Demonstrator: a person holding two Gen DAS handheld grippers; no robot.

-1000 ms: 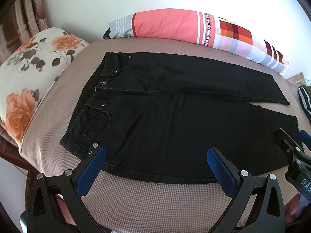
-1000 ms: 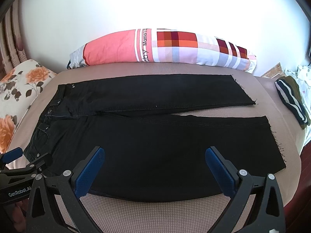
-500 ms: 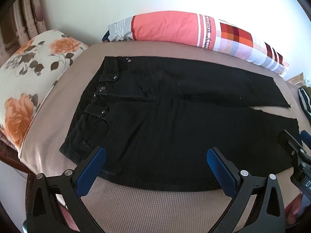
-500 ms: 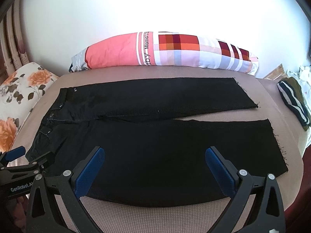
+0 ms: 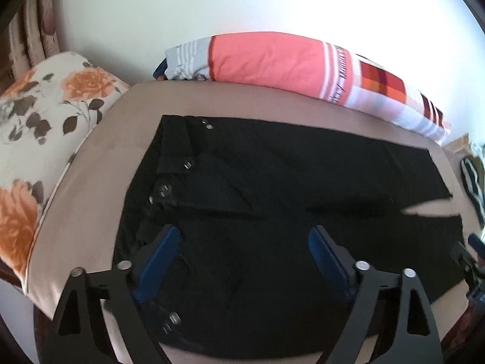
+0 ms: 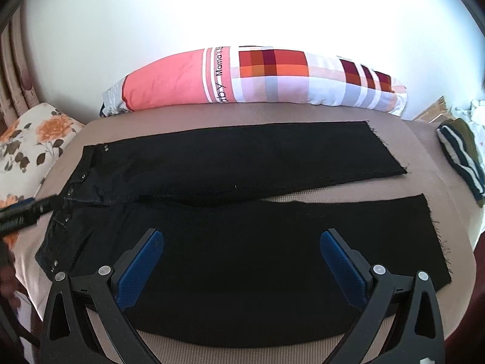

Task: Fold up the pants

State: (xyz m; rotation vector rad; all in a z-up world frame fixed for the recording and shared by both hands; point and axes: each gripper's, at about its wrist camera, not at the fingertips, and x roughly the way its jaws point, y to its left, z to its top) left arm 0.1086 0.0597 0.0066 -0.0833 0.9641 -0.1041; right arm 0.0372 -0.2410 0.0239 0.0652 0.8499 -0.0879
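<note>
Black pants (image 5: pixel 272 188) lie flat on the beige mattress (image 5: pixel 88 182), waistband (image 5: pixel 169 163) to the left and both legs running right. My left gripper (image 5: pixel 242 242) hovers low over the hip area near the waistband. Its jaws are closing, with fabric lying under the blue pads (image 5: pixel 157 251) but nothing pinched. In the right wrist view the pants (image 6: pixel 242 163) show whole, and the left gripper (image 6: pixel 50 202) reaches in at the fly. My right gripper (image 6: pixel 241 251) stands open above the near leg, holding nothing.
A long pink and plaid bolster (image 6: pixel 257 79) lies along the white wall at the back. A floral pillow (image 5: pixel 39 127) sits at the left end of the mattress. A striped folded garment (image 6: pixel 463 157) lies at the right edge.
My left gripper has moved forward from the near edge over the waistband area, and its jaws have narrowed. The right gripper has crept forward over the near leg. The pants lie as before.
</note>
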